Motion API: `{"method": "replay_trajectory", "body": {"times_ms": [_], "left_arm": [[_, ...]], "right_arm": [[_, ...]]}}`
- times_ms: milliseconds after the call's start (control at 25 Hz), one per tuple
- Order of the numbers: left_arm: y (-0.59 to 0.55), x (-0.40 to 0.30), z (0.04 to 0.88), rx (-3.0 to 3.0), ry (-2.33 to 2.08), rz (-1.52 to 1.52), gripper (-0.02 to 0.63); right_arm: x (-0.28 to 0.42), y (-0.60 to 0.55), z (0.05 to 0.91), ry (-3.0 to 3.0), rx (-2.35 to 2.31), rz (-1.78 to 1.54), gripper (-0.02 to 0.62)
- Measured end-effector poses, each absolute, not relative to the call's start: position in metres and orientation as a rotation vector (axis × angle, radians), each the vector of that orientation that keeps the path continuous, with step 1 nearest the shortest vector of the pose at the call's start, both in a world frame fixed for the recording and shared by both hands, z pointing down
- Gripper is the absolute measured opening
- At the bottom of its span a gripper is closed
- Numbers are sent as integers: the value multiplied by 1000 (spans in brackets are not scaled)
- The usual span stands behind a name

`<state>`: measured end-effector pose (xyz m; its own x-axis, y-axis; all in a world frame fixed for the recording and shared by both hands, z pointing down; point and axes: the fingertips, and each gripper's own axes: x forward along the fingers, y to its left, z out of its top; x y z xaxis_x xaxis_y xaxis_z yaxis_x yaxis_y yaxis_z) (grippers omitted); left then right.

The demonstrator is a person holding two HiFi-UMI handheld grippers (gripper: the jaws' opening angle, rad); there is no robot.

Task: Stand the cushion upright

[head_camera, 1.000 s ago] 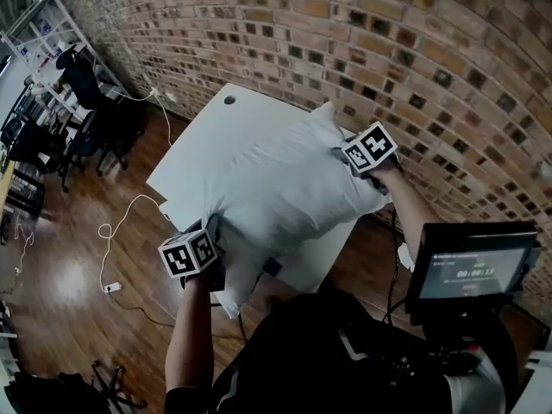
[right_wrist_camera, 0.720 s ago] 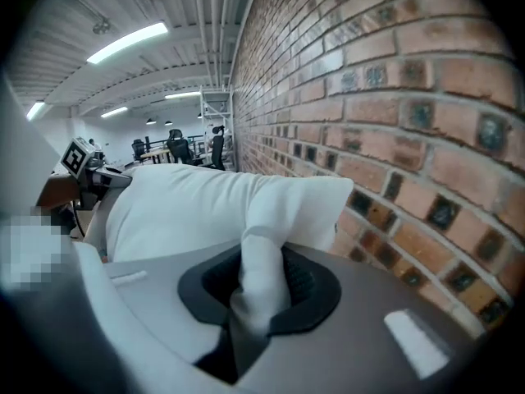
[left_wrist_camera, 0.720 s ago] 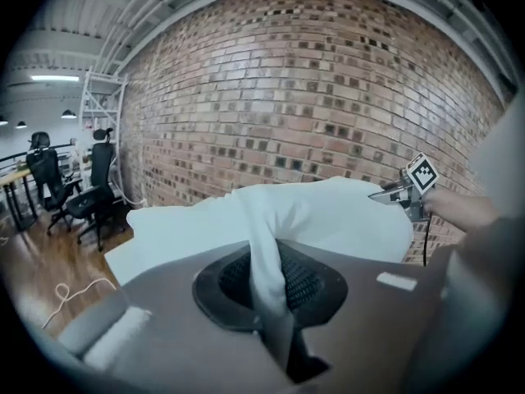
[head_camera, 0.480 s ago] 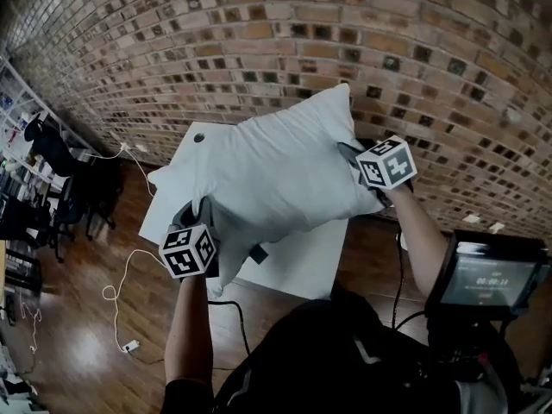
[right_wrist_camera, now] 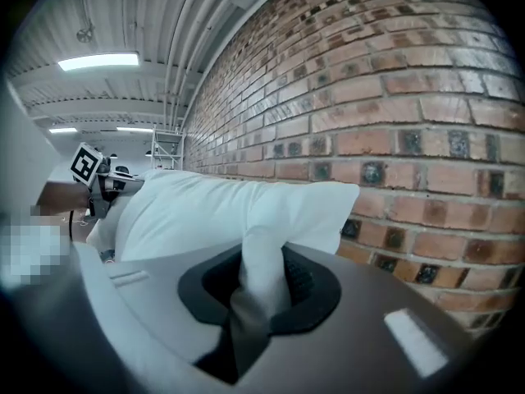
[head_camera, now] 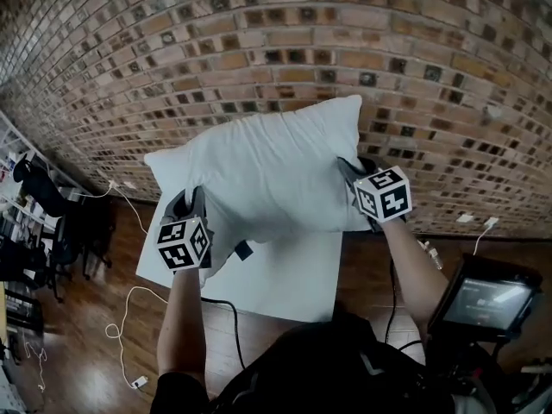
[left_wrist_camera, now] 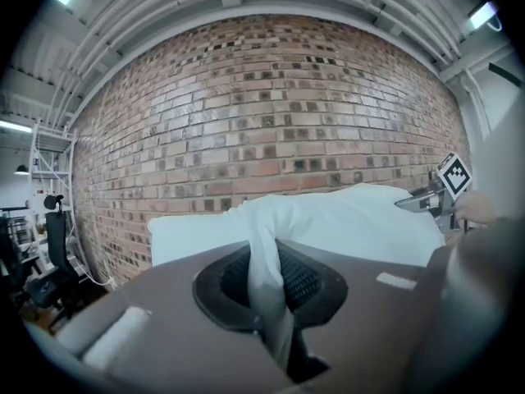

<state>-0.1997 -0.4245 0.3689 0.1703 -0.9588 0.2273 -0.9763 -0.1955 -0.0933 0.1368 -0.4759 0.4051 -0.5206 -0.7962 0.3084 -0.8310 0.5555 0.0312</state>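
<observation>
A white cushion [head_camera: 267,175] is held up on edge above the white table [head_camera: 285,274], its broad face toward the brick wall. My left gripper [head_camera: 191,210] is shut on a pinch of fabric at the cushion's lower left edge; the left gripper view shows that fold [left_wrist_camera: 267,273] squeezed between the jaws. My right gripper [head_camera: 355,179] is shut on the cushion's right edge, with a fold of cloth [right_wrist_camera: 258,281] clamped between its jaws in the right gripper view.
The brick wall [head_camera: 259,50] stands just behind the table. A cable [head_camera: 129,313] trails over the wooden floor at the left, near chairs and shelves [head_camera: 43,205]. A monitor [head_camera: 487,300] sits at the lower right.
Both grippers have lifted the cushion off the table and tipped it from lying flat to standing on edge, its top toward the wall. Both grips have held throughout.
</observation>
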Motion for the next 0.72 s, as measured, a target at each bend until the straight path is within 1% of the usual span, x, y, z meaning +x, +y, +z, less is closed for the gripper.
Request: {"method": "replay_trajectory", "body": {"times_ms": [360,560,720], "left_arm": [[-479,-166,329,2511,-2000,320,14],[-516,-167,327,2619,-1957,247,14],[-545,-176,333,2688,-1897,265,14]], "right_arm": [[172,-502,376,-2549,1533,100,57],[173,-509,369,-2484,1676,28,57],[164,-509,380,-2442,1758,43,57]]}}
